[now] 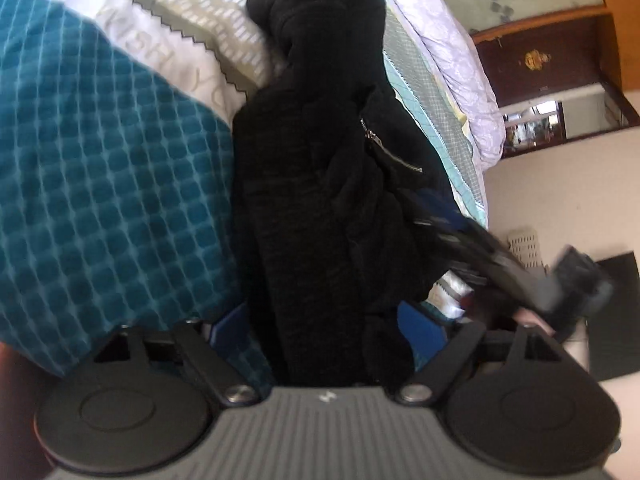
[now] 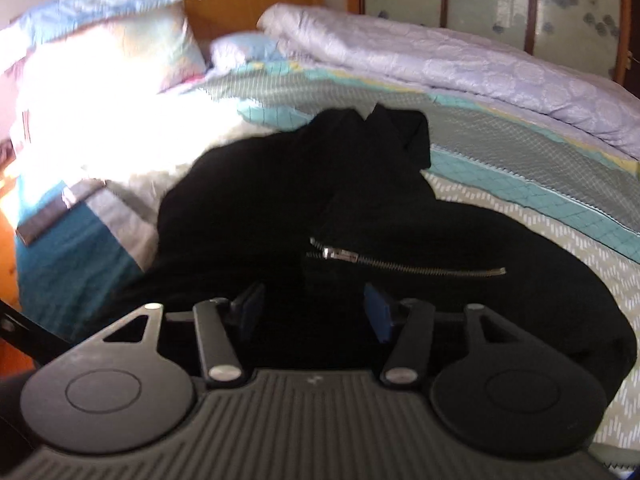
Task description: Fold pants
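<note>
Bedspread [image 1: 100,184] lettering blurred; both grippers' jaws clamp the black pants [image 1: 320,208]

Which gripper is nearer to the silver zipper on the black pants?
Right. The right gripper sits just below the zipper on the pants, cloth between its jaws. The left gripper holds cloth farther along, away from the zipper.

the left gripper [image 1: 326,340] has its blue-padded fingers [image 1: 420,334] spread apart, with black cloth bunched between them; whether they clamp it cannot be told. the right gripper [image 2: 314,310] likewise shows its blue pads [image 2: 378,312] parted around dark cloth. in the left wrist view the right gripper [image 1: 460,236] appears blurred, reaching in from the right.
</note>
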Tool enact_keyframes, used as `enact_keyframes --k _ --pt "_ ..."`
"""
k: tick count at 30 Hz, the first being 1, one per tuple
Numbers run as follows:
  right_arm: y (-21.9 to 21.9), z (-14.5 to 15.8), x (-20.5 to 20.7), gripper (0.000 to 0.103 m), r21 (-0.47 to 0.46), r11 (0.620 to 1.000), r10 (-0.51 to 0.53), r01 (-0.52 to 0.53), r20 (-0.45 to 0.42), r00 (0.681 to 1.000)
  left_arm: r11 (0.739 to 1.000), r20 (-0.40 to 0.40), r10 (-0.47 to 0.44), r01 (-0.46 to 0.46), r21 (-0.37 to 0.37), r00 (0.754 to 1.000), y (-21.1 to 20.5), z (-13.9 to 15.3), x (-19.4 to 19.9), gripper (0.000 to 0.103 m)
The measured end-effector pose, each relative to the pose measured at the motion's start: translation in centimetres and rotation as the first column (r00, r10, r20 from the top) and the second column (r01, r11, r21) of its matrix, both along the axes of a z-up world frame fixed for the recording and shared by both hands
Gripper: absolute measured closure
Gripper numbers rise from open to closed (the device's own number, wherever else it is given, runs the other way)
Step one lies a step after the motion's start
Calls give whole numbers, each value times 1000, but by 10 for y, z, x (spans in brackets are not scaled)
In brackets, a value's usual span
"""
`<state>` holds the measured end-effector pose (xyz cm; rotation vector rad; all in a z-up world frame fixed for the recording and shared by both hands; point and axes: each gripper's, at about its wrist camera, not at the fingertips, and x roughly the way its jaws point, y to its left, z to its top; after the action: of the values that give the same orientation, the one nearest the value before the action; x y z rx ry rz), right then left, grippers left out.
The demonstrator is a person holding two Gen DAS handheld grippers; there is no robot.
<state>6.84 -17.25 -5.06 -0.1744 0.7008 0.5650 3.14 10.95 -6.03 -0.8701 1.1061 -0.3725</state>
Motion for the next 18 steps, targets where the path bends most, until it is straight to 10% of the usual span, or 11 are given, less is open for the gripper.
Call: enact_keyframes --k 2,3,4,6,10,18 --pt "6 -19 16 47 -74 996 -39 38 -7 999 999 26 -13 12 43 1000 -14 2 4 23" --pt "4 -24 25 57 -83 994 -80 78 -23 997 997 33 -32 30 73 999 -22 3 8 53" --pt "-2 -26 36 95 -66 990 -124 120 -52 991 994 27 -59 56 98 998 -29 2 13 70" --pt "-24 -15 48 97 24 971 -234 236 -78 969 991 47 -56 50 124 997 -28 10 16 84" --pt "-94 51 33 97 199 872 -467 448 61 882 969 205 0 -51 242 979 11 54 3 86" --pt "-263 131 -76 97 387 555 -822 736 120 556 921 220 67 -145 361 973 71 89 -53 86"
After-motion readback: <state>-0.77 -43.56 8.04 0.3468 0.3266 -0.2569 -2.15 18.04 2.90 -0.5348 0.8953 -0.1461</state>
